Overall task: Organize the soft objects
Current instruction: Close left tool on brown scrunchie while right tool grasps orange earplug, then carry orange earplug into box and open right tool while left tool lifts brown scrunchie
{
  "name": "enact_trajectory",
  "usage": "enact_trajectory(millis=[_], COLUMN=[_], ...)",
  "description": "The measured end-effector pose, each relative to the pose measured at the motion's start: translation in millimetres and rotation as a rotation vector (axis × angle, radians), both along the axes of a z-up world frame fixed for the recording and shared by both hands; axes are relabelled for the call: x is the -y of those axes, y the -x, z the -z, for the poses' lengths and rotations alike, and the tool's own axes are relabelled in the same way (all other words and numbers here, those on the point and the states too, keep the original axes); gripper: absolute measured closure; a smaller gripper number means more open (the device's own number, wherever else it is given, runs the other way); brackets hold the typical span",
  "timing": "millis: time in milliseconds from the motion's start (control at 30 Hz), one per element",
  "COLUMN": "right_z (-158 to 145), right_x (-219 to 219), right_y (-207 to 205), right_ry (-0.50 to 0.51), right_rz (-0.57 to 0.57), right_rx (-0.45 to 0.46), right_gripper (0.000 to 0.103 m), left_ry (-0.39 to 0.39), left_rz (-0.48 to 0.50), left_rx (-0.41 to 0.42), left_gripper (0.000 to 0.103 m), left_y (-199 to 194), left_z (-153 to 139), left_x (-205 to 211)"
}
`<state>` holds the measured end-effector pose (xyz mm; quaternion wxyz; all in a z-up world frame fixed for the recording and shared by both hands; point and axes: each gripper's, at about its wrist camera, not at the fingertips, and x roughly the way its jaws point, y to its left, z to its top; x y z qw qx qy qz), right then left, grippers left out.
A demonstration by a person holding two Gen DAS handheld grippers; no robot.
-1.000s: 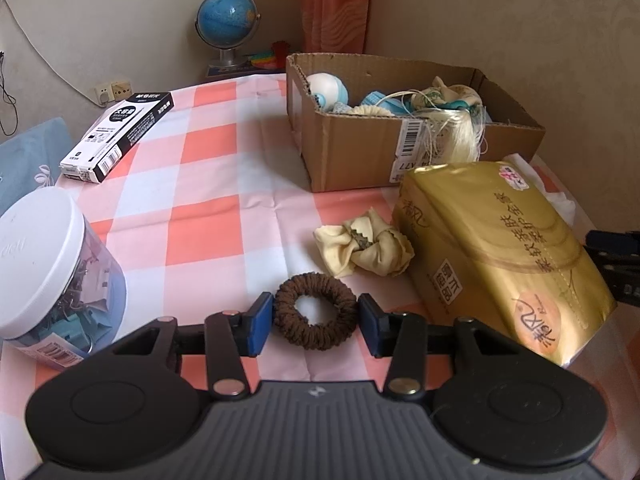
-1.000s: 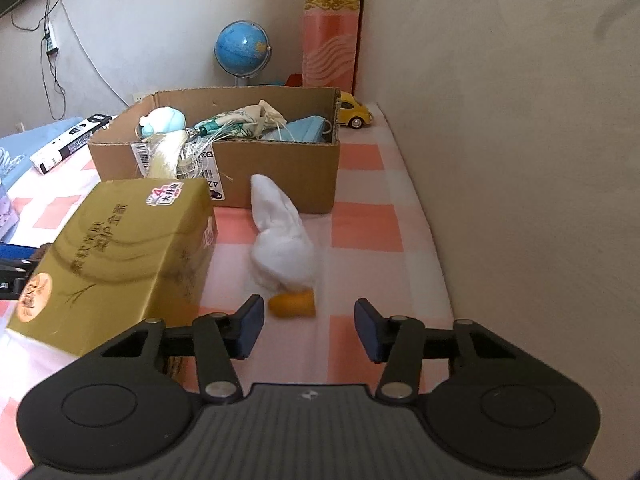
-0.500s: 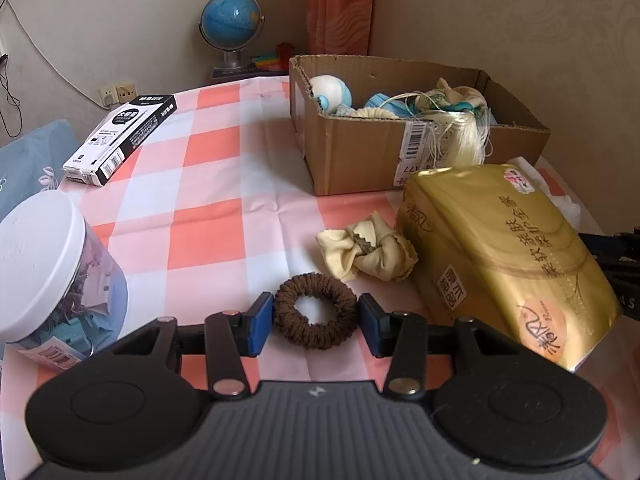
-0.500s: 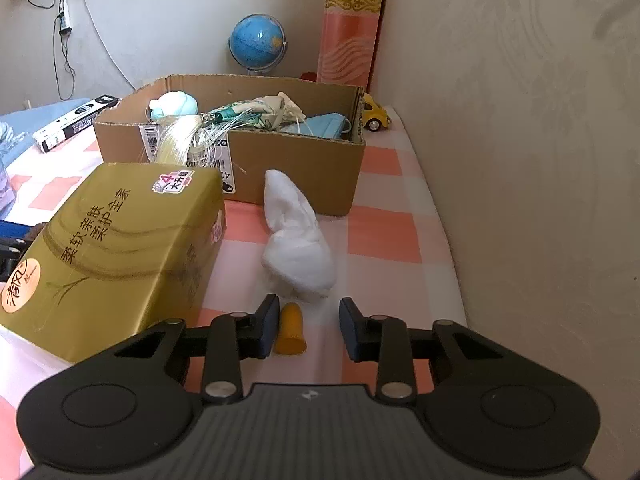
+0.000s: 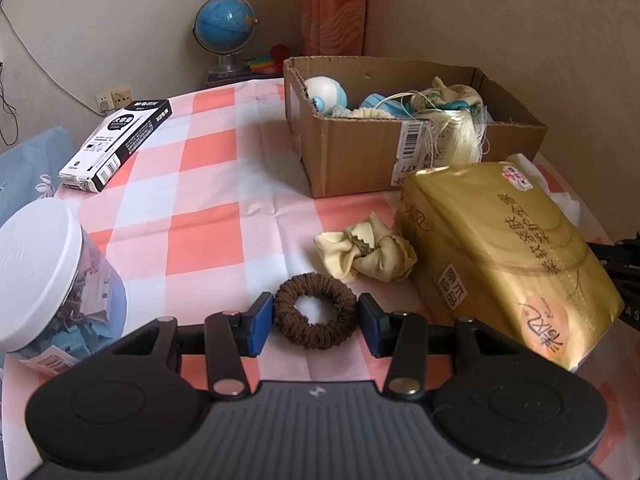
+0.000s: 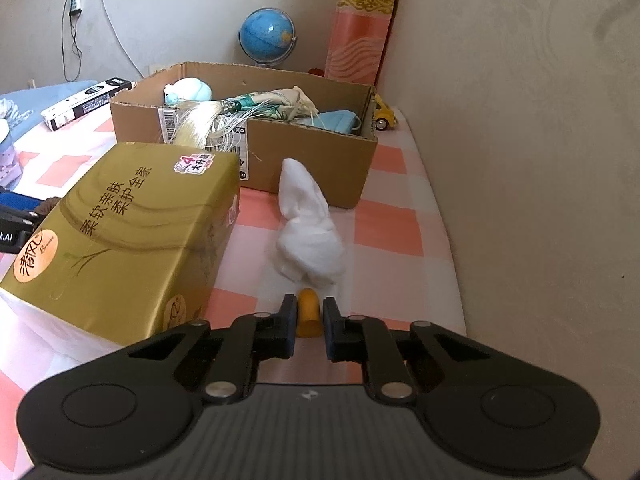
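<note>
A brown scrunchie (image 5: 289,309) lies on the checked tablecloth, and my left gripper (image 5: 315,322) is shut on it, its blue pads against both sides. Just beyond lies a cream scrunchie (image 5: 368,258). My right gripper (image 6: 309,320) is shut on a small orange soft piece (image 6: 308,310) at the near end of a white cloth bundle (image 6: 308,236). The cardboard box (image 5: 352,156) behind holds several soft items: a pale blue plush, a face mask and a tassel that hangs over its front wall (image 6: 304,148).
A gold tissue pack (image 5: 500,248) stands between the two grippers. A white-lidded jar (image 5: 44,280) is at the near left, a black-and-white carton (image 5: 116,144) at the far left. A wall (image 6: 520,160) runs close along the right; a yellow toy car (image 6: 384,114) and globe (image 6: 266,36) sit behind the box.
The right gripper's jaws came together onto the orange piece, which now sits pinched between the pads. The left gripper and the brown scrunchie have not moved.
</note>
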<state>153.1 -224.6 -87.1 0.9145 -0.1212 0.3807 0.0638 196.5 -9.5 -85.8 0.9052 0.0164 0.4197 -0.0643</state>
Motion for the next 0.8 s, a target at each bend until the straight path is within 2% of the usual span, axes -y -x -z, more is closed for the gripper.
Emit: enact_trajectory(millis=[400,800], right_z=[-17,-62], right_x=[12,11], right_y=[13,32], right_ry=[-0.046,-0.073], right_rz=[0.072,0.083], right_rx=[0.004,0.08], right_gripper=[0.087,0.087], left_ry=[-0.001,-0.009], left_rz=[0.05,0.185], left_rx=[-0.02,-0.009], left_gripper=[0.061,0.061], left_y=[5,36], left_z=[-6,-41], left_x=[0,2])
